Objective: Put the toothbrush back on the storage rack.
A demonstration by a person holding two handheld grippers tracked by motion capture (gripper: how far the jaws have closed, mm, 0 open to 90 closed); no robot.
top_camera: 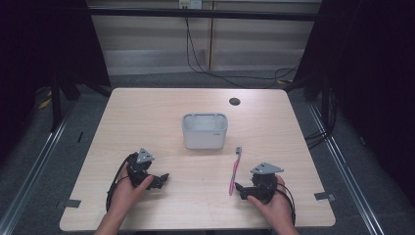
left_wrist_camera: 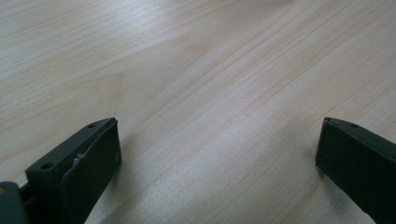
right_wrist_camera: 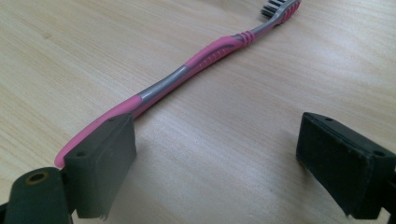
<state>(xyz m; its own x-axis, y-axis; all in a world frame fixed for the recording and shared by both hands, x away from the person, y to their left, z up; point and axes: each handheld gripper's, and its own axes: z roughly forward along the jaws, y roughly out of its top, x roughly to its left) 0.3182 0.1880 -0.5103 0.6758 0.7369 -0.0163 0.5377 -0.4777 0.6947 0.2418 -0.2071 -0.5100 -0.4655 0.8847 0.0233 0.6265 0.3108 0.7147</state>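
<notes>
Resting on a light wood-grain table point(top_camera: 147, 112), dark curtains flanking left and right, a pale wall panel with trailing cables behind. Left gripper point(top_camera: 164, 177) lying near the front left edge, jaws spread wide over bare wood. Grey bin point(top_camera: 205, 130) sitting at centre, open board all round. Pink-and-grey toothbrush point(top_camera: 234, 172) lying flat, bristled head pointing toward the bin, handle end beside one jaw of the right gripper point(top_camera: 238, 188), jaws spread, pinching nothing.
</notes>
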